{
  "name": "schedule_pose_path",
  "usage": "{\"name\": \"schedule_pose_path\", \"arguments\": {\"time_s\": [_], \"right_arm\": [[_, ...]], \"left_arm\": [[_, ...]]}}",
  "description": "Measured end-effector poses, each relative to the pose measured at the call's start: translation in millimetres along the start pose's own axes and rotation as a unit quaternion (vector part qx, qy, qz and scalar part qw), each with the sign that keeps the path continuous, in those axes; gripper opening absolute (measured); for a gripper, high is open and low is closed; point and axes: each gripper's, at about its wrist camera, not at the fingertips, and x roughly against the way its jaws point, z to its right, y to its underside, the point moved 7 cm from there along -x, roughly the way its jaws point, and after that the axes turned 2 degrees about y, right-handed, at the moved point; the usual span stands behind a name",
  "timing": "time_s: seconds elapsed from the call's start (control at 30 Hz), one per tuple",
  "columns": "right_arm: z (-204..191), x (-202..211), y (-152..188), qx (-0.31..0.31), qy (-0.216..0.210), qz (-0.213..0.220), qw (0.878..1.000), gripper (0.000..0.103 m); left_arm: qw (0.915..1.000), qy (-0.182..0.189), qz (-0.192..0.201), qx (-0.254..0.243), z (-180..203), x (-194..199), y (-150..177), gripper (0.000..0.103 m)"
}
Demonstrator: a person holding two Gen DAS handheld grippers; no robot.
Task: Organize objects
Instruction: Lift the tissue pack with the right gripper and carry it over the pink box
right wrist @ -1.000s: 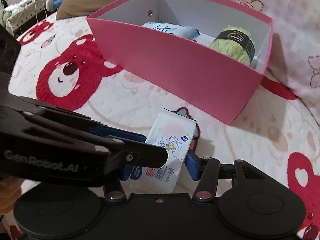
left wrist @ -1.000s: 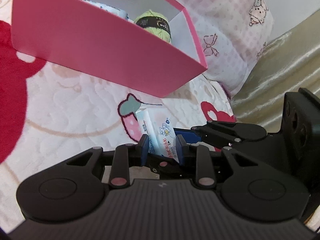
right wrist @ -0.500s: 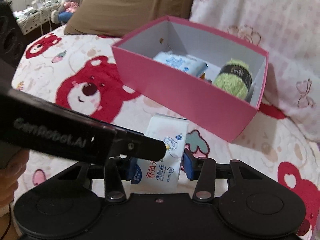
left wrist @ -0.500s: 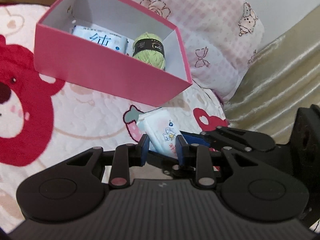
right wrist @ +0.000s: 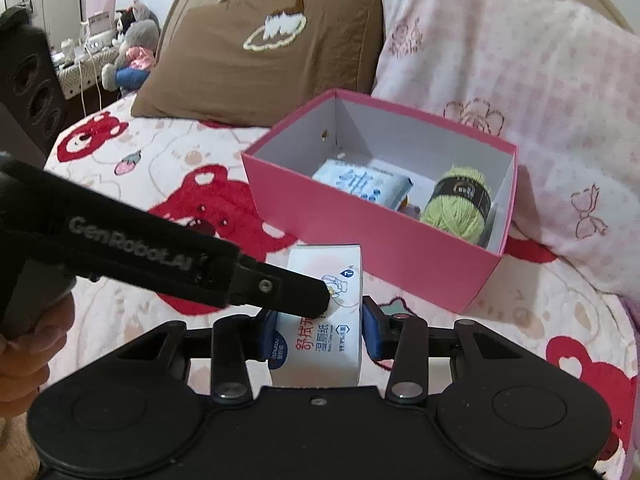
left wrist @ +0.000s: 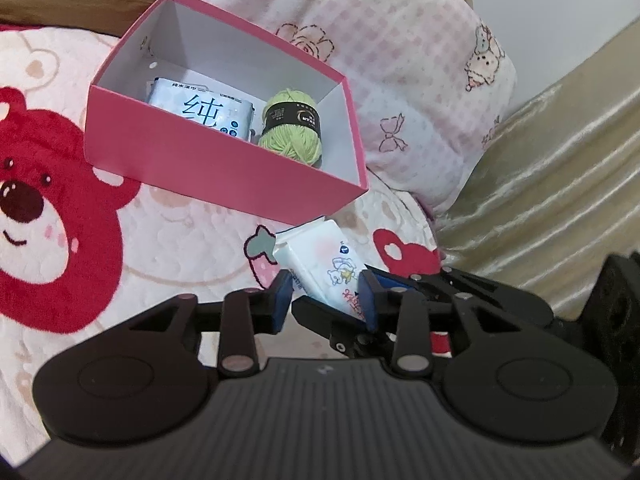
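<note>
Pink box (right wrist: 360, 240) at one o'clock. Clamping wipes pack (right wrist: 316, 346) with downward-angled right claw (right wrist: 320, 326), just tightened. Flanking same pack with left claw (left wrist: 323, 300), just loosened, pads apart.

- "GenRobot.AI" stands on the left gripper's arm (right wrist: 132, 248).
- "纯" stands on the wipes pack (left wrist: 202, 110) in the box.
- "湿厕纸" stands on the held tissue pack (right wrist: 324, 340).

Each fisheye camera sits just behind its own tool, looking forward and downward along the fingers at the bed. The left wrist view faces the pink box (left wrist: 224, 168) from its long side; the right wrist view sees the same box (right wrist: 360, 236) cornerwise. Both share the wet-wipe pack (left wrist: 320, 260) close up.
</note>
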Motion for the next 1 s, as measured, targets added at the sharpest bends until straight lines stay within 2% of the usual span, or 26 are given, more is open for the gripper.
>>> {"name": "schedule_pose_path", "arguments": {"time_s": [0.07,0.37,0.6,0.7,0.83,1.0], "right_arm": [[-2.8,5.3,-3.2,-0.003,0.002,0.012,1.000,0.047],[-7.3,18.3,-19.5,-0.020,0.003,0.044,0.999,0.046],[-5.4,25.2,-37.0,-0.045,-0.014,0.061,0.997,0.047],[-4.2,25.0,-46.9,-0.051,-0.018,0.066,0.996,0.047],[2.4,17.5,-62.7,-0.076,-0.026,0.074,0.994,0.048],[10.8,3.3,-85.4,-0.096,-0.028,0.078,0.992,0.048]], "left_arm": [[1.0000,0.000,0.004,0.000,1.6,4.3,-2.2,0.039],[0.9996,-0.017,0.021,-0.012,15.6,19.9,-19.7,0.037],[0.9984,-0.032,0.031,-0.034,24.5,32.6,-39.2,0.037],[0.9977,-0.040,0.030,-0.047,27.5,33.7,-52.0,0.036],[0.9988,-0.039,0.021,-0.020,20.3,29.6,-74.1,0.036],[0.9974,-0.056,0.031,-0.031,18.4,24.2,-101.7,0.036]]}}
